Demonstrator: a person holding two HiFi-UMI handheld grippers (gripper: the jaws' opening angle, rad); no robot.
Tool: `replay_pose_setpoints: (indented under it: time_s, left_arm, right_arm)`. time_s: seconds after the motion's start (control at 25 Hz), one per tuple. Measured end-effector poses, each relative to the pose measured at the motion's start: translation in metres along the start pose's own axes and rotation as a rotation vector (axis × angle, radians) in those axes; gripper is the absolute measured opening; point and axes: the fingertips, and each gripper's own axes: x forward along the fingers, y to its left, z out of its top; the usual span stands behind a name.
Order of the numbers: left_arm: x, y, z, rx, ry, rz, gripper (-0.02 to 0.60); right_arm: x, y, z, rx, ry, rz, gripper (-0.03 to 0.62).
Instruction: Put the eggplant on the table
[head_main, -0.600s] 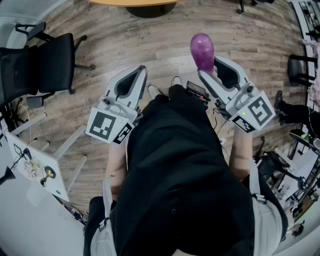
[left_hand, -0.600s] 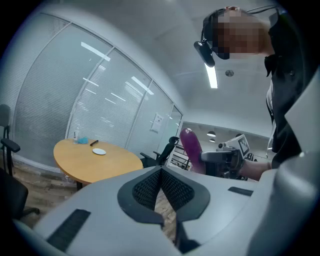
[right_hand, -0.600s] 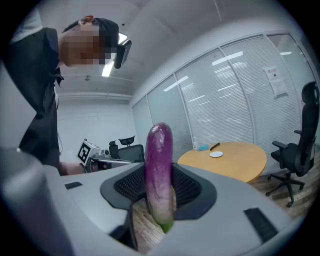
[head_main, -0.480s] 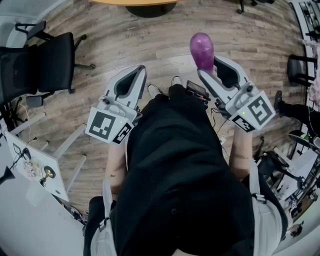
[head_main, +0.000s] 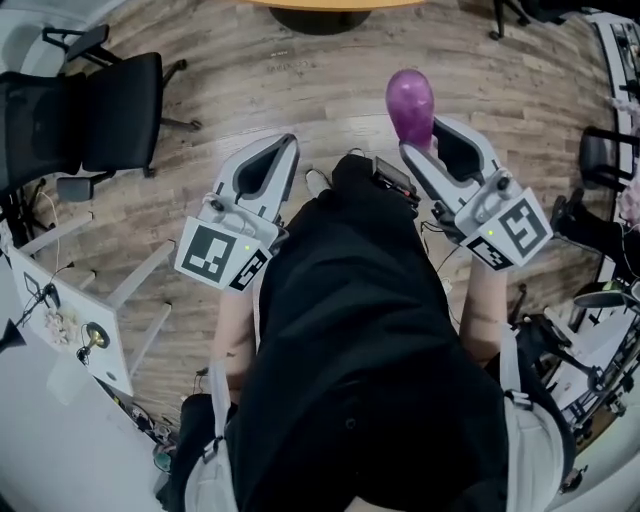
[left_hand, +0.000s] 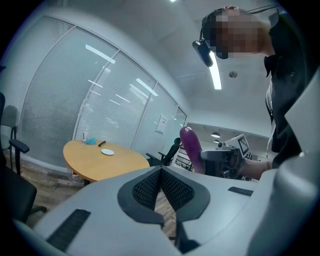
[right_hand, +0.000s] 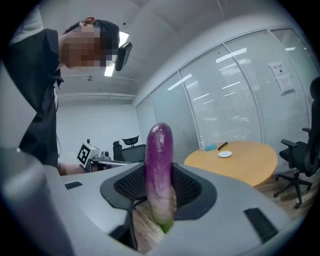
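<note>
Both forearms – left (head_main: 232, 335), right (head_main: 482, 312) – reach forward from the torso, side by side and apart, each tool pointing ahead and tipped slightly downward. The left tool (head_main: 287, 142) has its jaws pressed together with nothing between them. The right tool (head_main: 420, 142) is clamped on the eggplant (head_main: 410, 103), a pad on either side – the eggplant stands upright, rising above the jaws.

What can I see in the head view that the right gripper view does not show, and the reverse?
Head view only: the marker cube on the right gripper, and a shoe. Right gripper view only: its pads pressing the eggplant, the plate on the table, the glass wall. Both: the eggplant upright in the right gripper, and the left gripper.
</note>
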Motion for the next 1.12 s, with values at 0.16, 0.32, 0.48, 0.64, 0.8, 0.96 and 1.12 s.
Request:
replay_pose_setpoints:
  time_s: [0.16, 0.32, 0.48, 0.64, 0.8, 0.96, 1.12]
  left_arm:
    - [-0.012, 0.024, 0.002, -0.018, -0.003, 0.038, 0.008]
    - [-0.005, 0.049, 0.007, -0.029, -0.004, 0.053, 0.009]
    - [0.013, 0.086, 0.018, -0.013, 0.006, 0.050, 0.008]
    - [0.033, 0.130, 0.041, -0.001, 0.019, 0.037, 0.008]
    - [0.054, 0.167, 0.071, 0.015, 0.036, 0.014, 0.008]
    - [0.071, 0.196, 0.096, 0.048, 0.038, 0.005, 0.009]
    - [0.085, 0.221, 0.108, 0.063, 0.035, 0.013, 0.008]
  right_arm:
    - [0.028, 0.003, 0.001, -0.003, 0.019, 0.028, 0.176]
    - [0.056, -0.006, 0.009, 0.004, 0.003, 0.053, 0.176]
    - [0.099, -0.027, 0.013, -0.004, -0.002, 0.065, 0.176]
    - [0.149, -0.050, 0.028, 0.017, -0.052, 0.067, 0.177]
    - [0.198, -0.078, 0.048, 0.028, -0.073, 0.031, 0.176]
    - [0.232, -0.095, 0.069, 0.033, -0.110, 0.043, 0.176]
    - [0.255, -0.115, 0.075, 0.034, -0.109, 0.031, 0.176]
